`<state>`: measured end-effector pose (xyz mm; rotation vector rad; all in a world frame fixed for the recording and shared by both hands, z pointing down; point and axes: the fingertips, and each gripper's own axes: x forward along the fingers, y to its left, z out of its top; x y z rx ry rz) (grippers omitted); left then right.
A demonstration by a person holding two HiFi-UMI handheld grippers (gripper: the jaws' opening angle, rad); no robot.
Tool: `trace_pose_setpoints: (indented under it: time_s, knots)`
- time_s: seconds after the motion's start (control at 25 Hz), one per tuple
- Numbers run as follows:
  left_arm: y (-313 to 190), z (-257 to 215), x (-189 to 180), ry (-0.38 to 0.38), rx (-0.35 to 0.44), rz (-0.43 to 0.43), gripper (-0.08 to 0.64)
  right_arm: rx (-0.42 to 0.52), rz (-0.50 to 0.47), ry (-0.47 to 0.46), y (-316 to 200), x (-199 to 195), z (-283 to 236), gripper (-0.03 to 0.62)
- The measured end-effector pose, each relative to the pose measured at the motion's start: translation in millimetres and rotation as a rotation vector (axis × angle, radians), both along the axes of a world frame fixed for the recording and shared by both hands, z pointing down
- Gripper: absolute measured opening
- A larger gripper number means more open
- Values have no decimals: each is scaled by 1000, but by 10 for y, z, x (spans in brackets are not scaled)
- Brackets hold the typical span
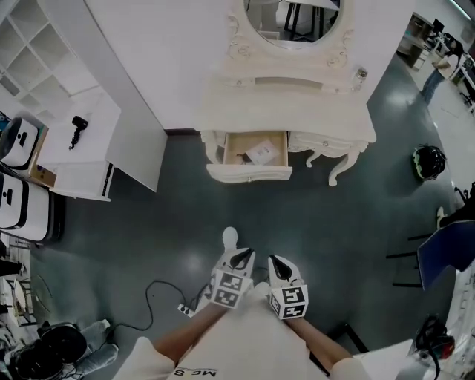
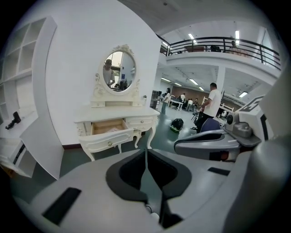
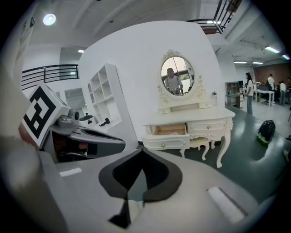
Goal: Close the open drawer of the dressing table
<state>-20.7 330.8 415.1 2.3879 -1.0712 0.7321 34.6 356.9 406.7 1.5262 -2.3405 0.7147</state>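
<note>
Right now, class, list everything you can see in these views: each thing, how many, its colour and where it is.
dressing table: one, white, against the wall ahead.
drawer: one open, white front, left side of the dressing table.
paper: one, white, inside the drawer.
mirror: one, oval, white frame, on the dressing table.
shelf unit: one, white, far left.
dryer: one, black, on the white ledge at left.
helmet: one, black and green, on the floor at right.
chair: one, blue, right edge.
cable: one, black, on the floor at lower left.
left gripper: white, jaws together, empty.
right gripper: white, jaws together, empty.
</note>
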Motion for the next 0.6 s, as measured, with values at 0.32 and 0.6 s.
trace_pose_setpoints:
  time_s: [0.32, 0.6]
  knots:
    - [-892, -13, -302, 10, -29, 11, 23, -31, 27, 33, -958, -156, -10, 0]
    - [-1842, -123, -598, 39, -52, 62, 23, -51, 59, 53, -1916, -456, -95, 0]
